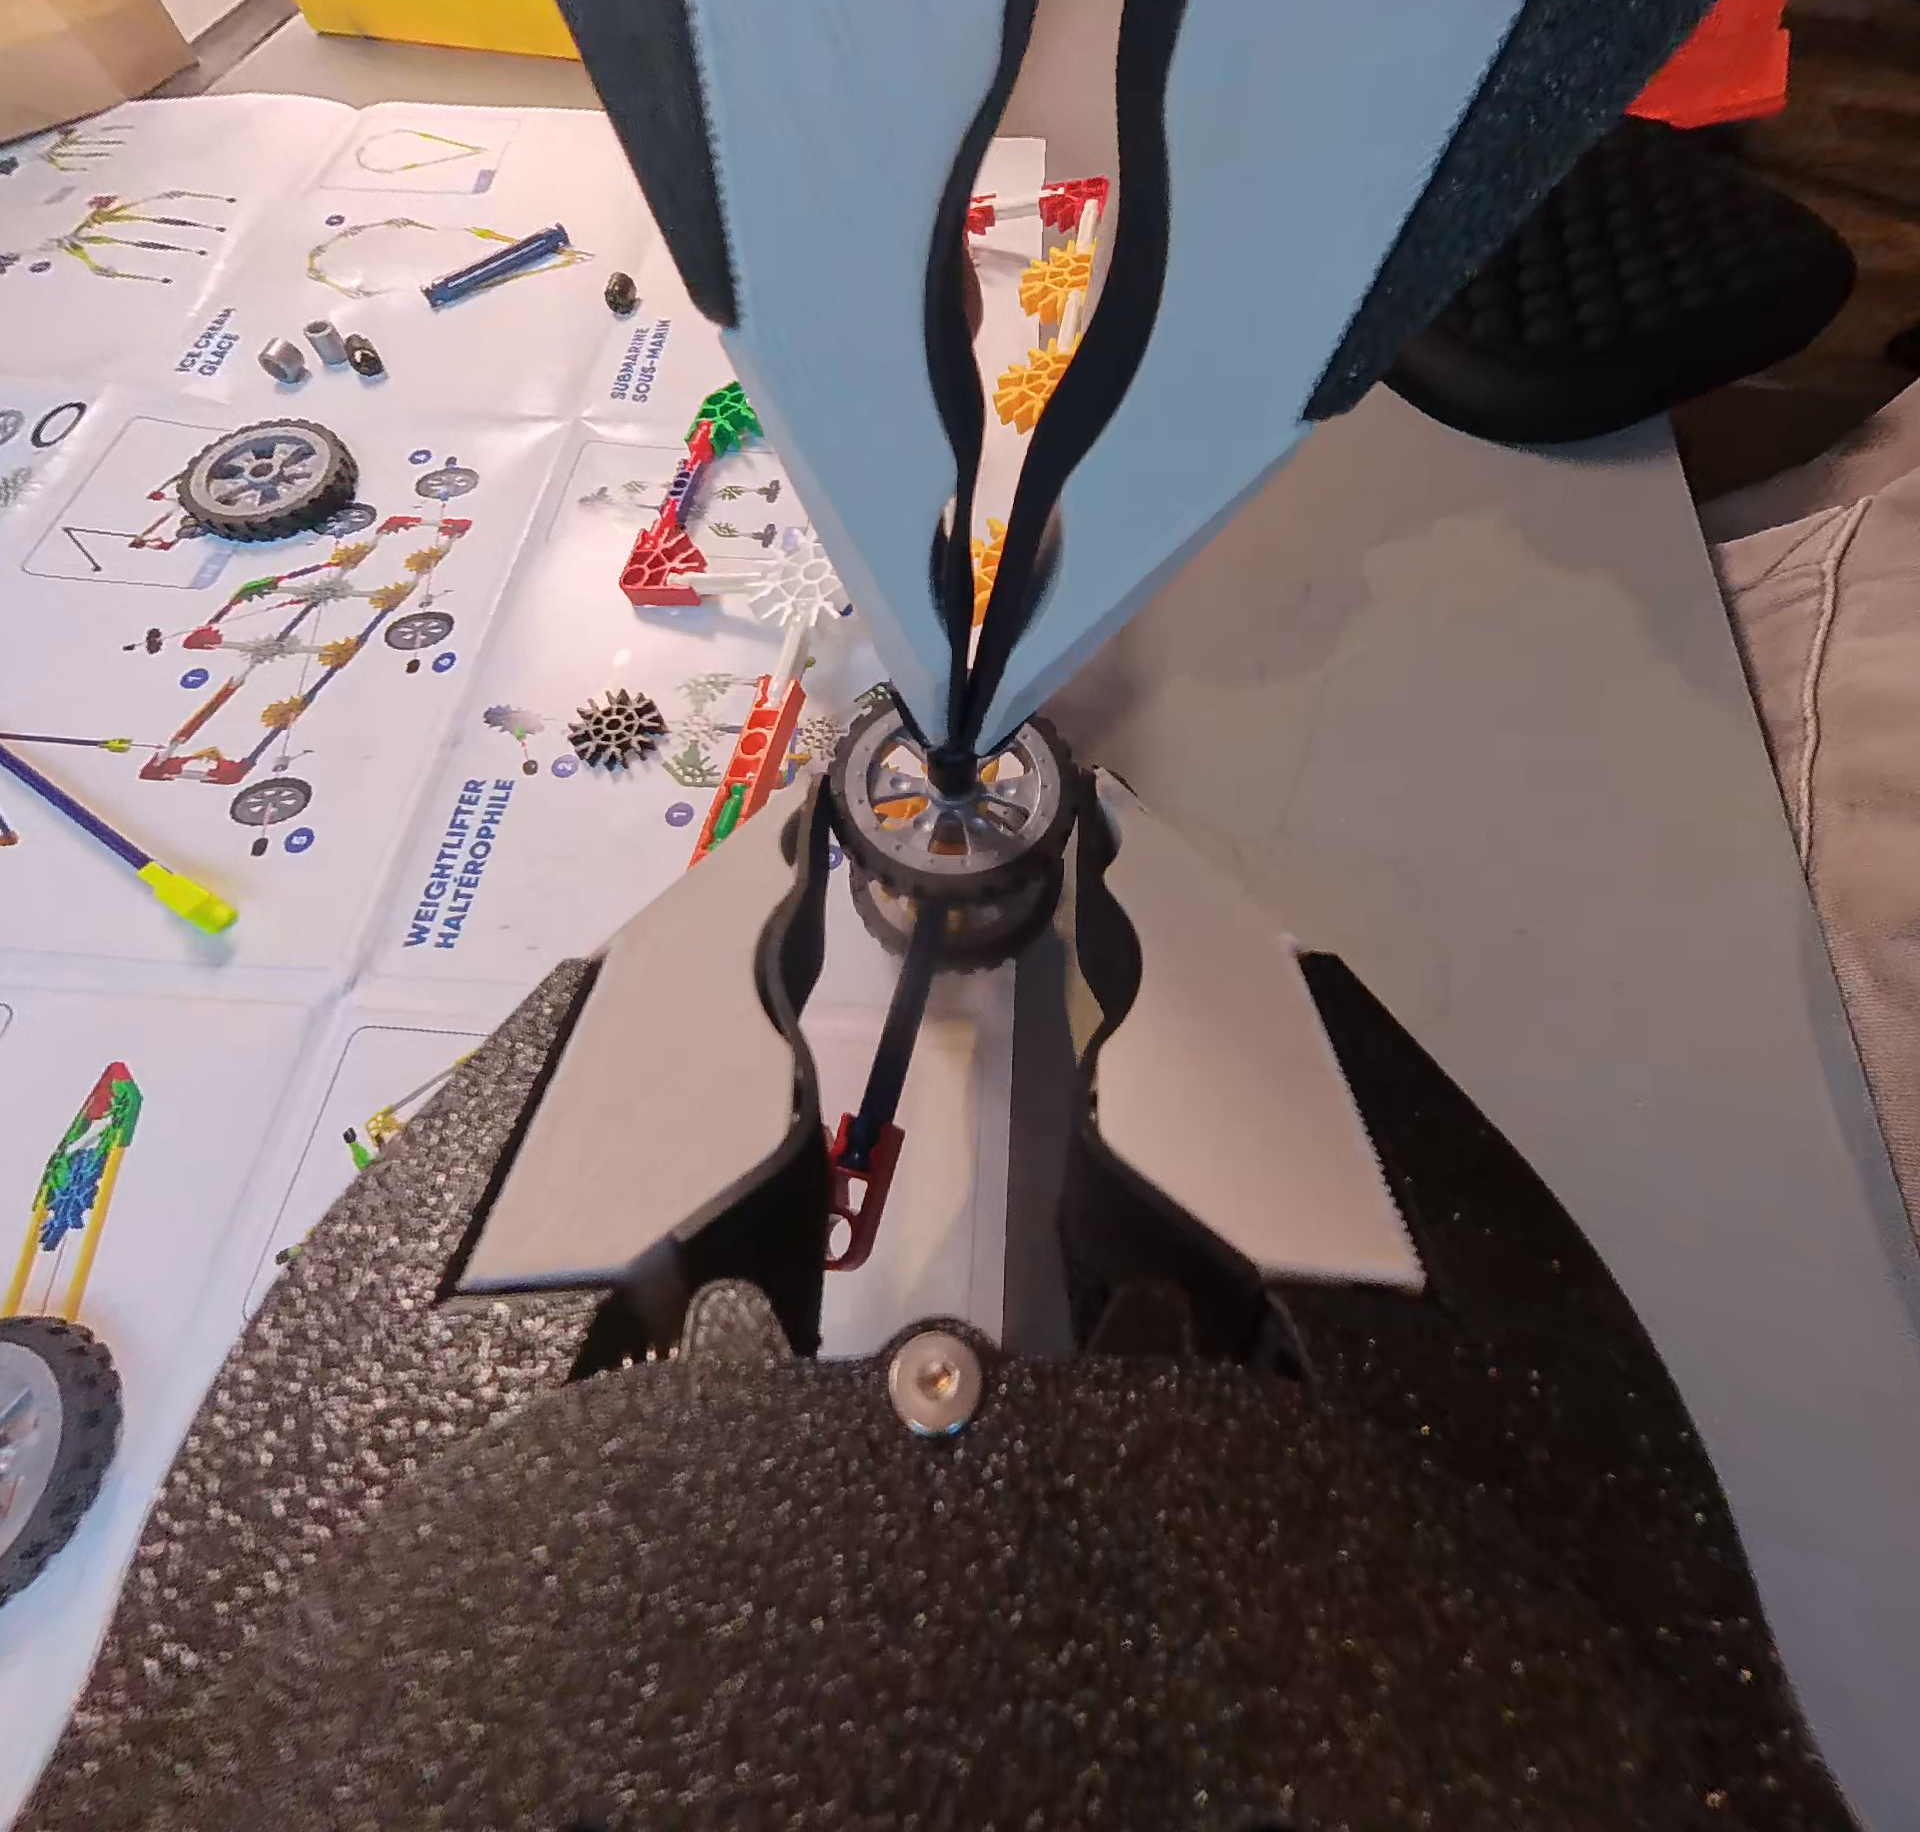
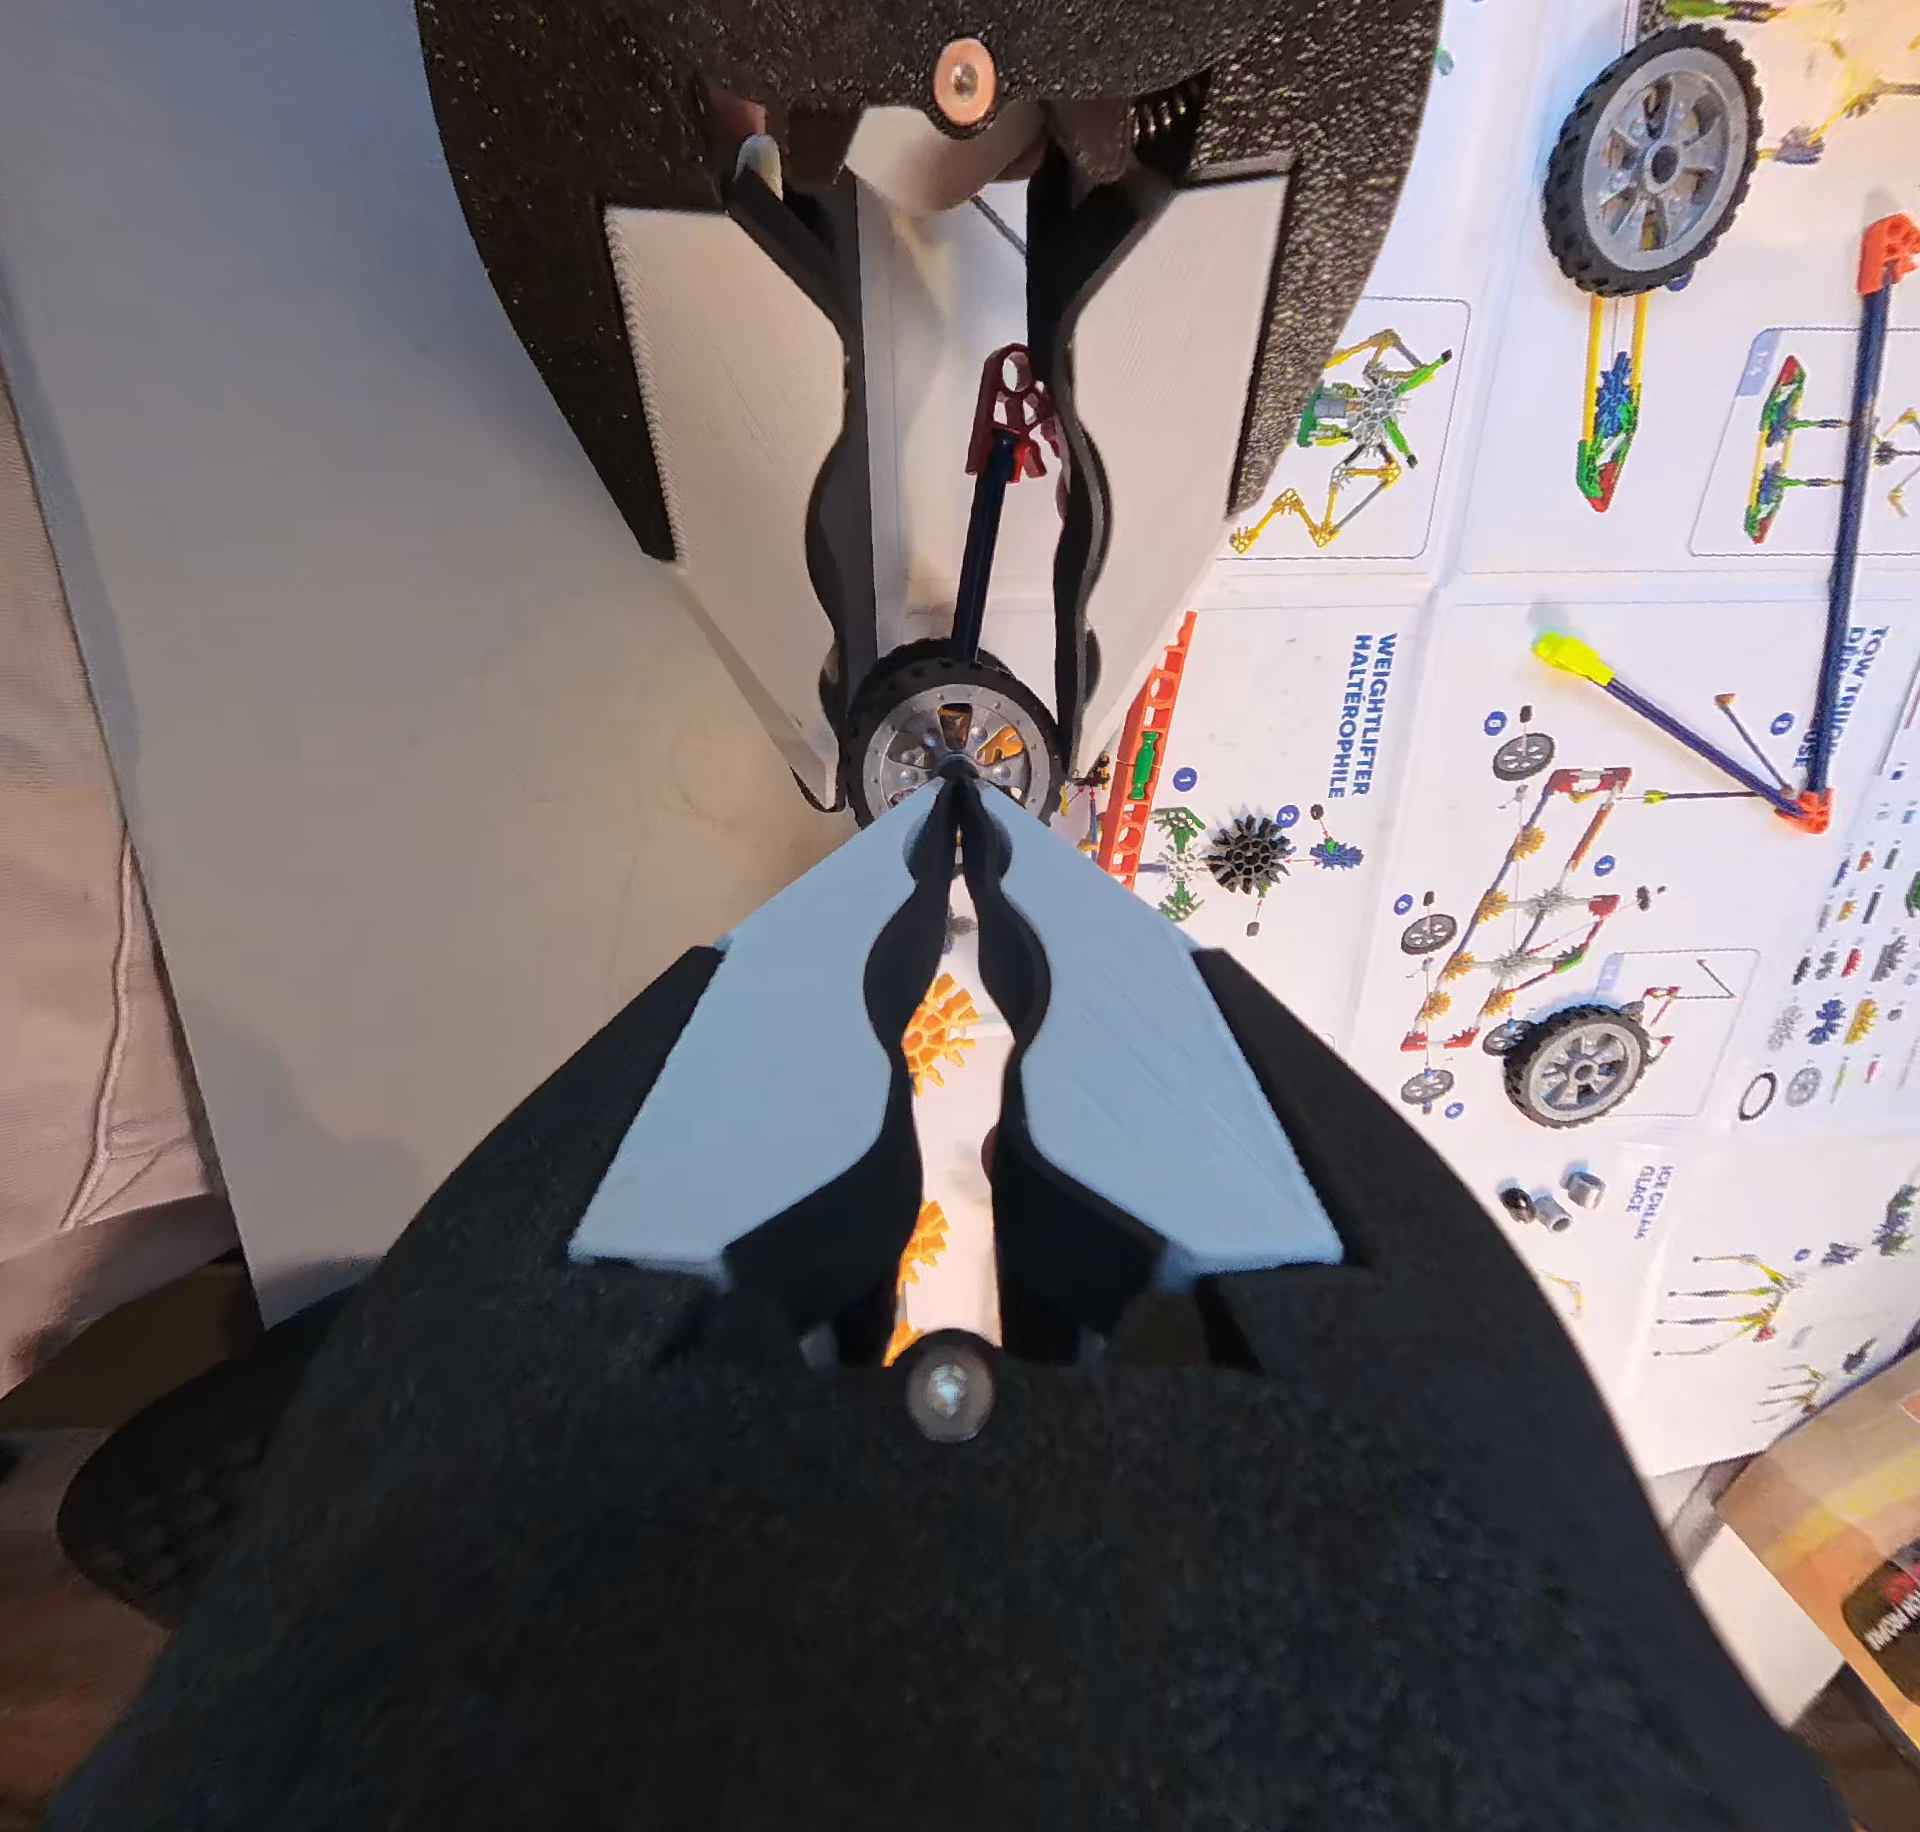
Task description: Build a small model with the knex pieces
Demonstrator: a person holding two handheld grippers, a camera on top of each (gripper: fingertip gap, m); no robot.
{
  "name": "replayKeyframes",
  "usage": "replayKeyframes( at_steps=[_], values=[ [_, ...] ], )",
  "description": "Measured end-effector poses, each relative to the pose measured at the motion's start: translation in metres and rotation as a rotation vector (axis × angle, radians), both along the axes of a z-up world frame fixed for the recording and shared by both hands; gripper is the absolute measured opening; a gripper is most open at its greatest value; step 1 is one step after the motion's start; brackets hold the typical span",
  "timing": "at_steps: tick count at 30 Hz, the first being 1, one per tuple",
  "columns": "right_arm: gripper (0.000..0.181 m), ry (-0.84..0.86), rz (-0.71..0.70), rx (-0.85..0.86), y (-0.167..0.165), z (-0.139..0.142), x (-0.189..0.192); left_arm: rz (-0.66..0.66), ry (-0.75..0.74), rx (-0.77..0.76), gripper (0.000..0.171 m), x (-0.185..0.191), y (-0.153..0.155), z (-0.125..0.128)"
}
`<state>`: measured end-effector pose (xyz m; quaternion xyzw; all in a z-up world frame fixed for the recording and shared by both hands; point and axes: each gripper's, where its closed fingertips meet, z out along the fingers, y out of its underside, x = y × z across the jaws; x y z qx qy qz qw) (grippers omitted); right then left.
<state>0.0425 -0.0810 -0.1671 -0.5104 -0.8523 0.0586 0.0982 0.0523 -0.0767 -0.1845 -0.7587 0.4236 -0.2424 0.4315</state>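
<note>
The left gripper (image 1: 951, 837) clamps a small black-tyred toy wheel (image 1: 951, 806) between its fingertips, a dark blue rod (image 1: 899, 1034) with a red connector (image 1: 862, 1190) running back between the fingers. The right gripper (image 2: 956, 806), blue-fingered, pinches shut on a small black cap (image 1: 951, 769) at the wheel's hub, opposite, above an instruction sheet (image 2: 1558, 639).

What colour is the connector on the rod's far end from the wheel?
Dark red connector, clearest in the right wrist view.
</note>
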Motion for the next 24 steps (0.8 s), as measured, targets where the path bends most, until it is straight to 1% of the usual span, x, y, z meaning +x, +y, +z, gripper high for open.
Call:
replayKeyframes(
  at_steps=[11, 14, 19, 22, 24],
  values=[
    [0.000, -0.039, -0.015, -0.015, 0.001, -0.005, 0.001, 0.001, -0.008, -0.010, 0.045, 0.000, 0.001, 0.000],
    [0.000, -0.002, -0.004, 0.001, 0.000, -0.005, -0.003, 0.008, -0.012, -0.020, 0.045, -0.002, 0.001, -0.001],
    [0.000, -0.016, -0.019, -0.015, 0.000, -0.003, -0.003, 0.006, -0.017, -0.031, 0.046, -0.003, 0.001, -0.001],
    [0.000, 0.046, -0.039, -0.029, 0.002, 0.002, -0.004, 0.005, -0.014, -0.026, 0.046, -0.002, 0.000, -0.001],
    [0.011, 0.113, -0.092, -0.105, 0.002, 0.012, -0.002, 0.005, -0.011, -0.021, 0.046, -0.002, 0.000, -0.001]
  ],
)
